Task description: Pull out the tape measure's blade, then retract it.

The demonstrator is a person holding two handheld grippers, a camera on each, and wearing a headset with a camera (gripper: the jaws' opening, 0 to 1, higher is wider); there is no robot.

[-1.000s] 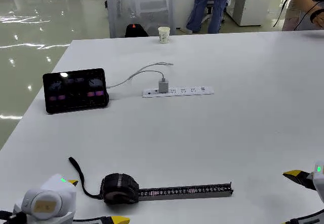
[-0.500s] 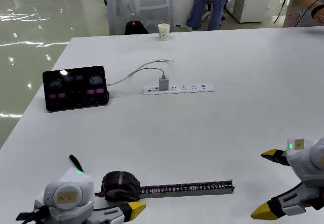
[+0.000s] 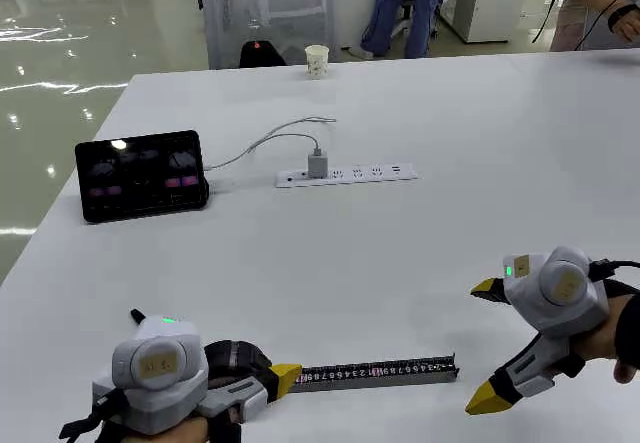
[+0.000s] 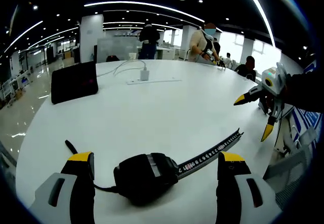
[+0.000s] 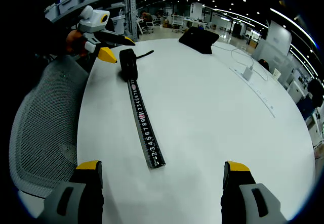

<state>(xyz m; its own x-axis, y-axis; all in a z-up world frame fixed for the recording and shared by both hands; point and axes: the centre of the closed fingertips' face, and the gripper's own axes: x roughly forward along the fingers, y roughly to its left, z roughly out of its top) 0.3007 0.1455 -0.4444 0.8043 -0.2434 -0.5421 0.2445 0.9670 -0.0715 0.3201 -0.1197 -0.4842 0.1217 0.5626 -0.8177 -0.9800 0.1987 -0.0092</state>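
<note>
- Lying flat near the front edge of the white worktop [image 3: 400, 243], the tape measure's black case [image 4: 147, 176] has its blade [image 5: 142, 125] drawn part-way out along the surface.
- Left claw [image 4: 156, 158]: jaws wide apart, one on each side of the case and not visibly touching it — nothing clamped.
- Right claw [image 5: 162, 166]: jaws also apart and empty, facing the blade's free end [image 5: 156, 164], which lies just short of the gap between them.
- Judging by its look, the case is compact, rubbery and fairly heavy for its bulk, so a firm squeeze across its broad sides should hold.
- The blade is likely thin, springy steel — stiff along its length, prone to kink if bent sideways, and smooth enough to slip from a light pinch. It is best taken at the free end, flat faces between the jaws.
- The spring return will probably tug back, and an abrupt release risks the blade whipping and the case skidding.
- A strap [image 4: 71, 147] trails behind the case, away from the blade.
</note>
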